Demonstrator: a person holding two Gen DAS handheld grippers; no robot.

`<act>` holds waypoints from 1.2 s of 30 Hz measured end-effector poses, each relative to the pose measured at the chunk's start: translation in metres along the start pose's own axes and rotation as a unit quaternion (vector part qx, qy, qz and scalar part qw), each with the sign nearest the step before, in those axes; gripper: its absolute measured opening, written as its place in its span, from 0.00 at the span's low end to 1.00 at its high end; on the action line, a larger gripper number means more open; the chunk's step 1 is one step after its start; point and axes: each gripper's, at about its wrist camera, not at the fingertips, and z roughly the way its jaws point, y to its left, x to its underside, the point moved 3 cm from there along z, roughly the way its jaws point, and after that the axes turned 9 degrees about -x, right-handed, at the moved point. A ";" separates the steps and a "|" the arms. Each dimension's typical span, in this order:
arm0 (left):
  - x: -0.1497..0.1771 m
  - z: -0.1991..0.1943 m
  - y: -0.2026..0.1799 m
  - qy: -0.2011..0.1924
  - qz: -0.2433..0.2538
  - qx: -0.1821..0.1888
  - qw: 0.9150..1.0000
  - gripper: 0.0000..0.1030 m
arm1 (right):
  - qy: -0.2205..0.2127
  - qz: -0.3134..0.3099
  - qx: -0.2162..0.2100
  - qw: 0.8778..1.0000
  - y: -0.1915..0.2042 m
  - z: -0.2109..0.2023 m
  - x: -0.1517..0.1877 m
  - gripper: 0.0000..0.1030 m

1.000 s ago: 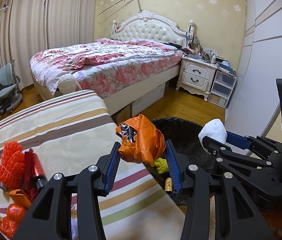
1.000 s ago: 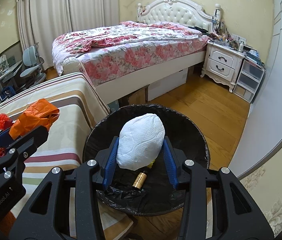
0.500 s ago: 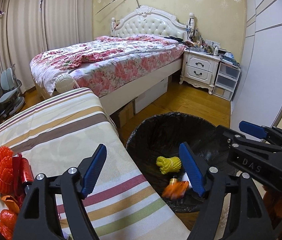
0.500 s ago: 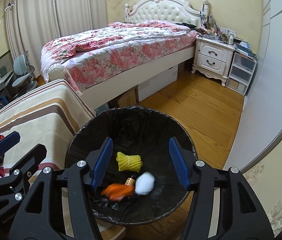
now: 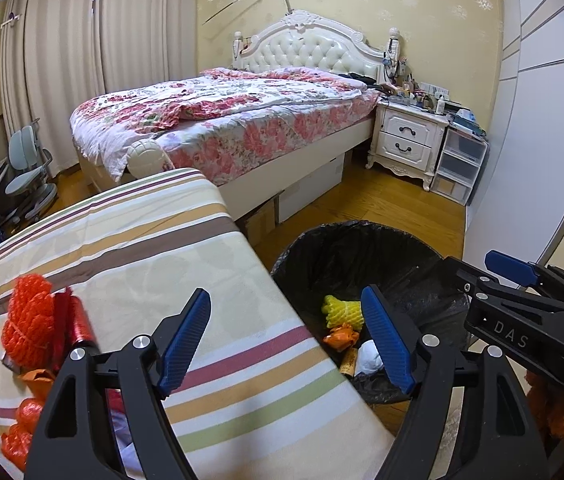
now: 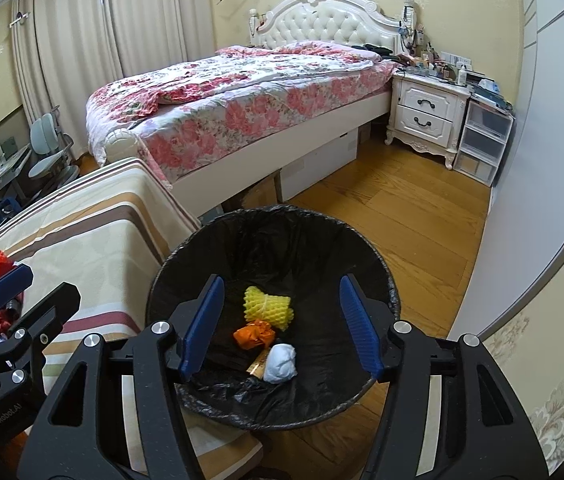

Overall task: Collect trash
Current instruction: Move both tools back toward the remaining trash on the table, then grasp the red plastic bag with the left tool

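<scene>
Over the bin (image 6: 366, 240), both tongs, left (image 5: 286, 340) and right (image 6: 279, 324), are gaping wide, holding nothing; next, approaching the orange netting (image 5: 25, 324), probably foam, squarely seems wisest.

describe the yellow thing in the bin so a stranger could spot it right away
Find the black-lined trash bin on the wood floor beside the striped table. On its bottom lies a yellow foam net, the only yellow, dimpled piece, beside an orange wad and a white paper ball.
</scene>
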 end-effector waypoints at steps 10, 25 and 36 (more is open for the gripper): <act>0.020 -0.027 0.047 0.012 -0.027 -0.037 0.999 0.73 | 0.013 -0.019 -0.035 0.999 0.044 -0.008 0.016 0.57; 0.062 -0.060 0.113 0.029 -0.071 -0.087 0.993 0.73 | 0.045 -0.055 -0.079 0.994 0.103 -0.015 0.050 0.57; 0.089 -0.059 0.149 0.059 -0.088 -0.106 0.989 0.74 | 0.059 -0.080 -0.102 0.990 0.138 -0.019 0.067 0.57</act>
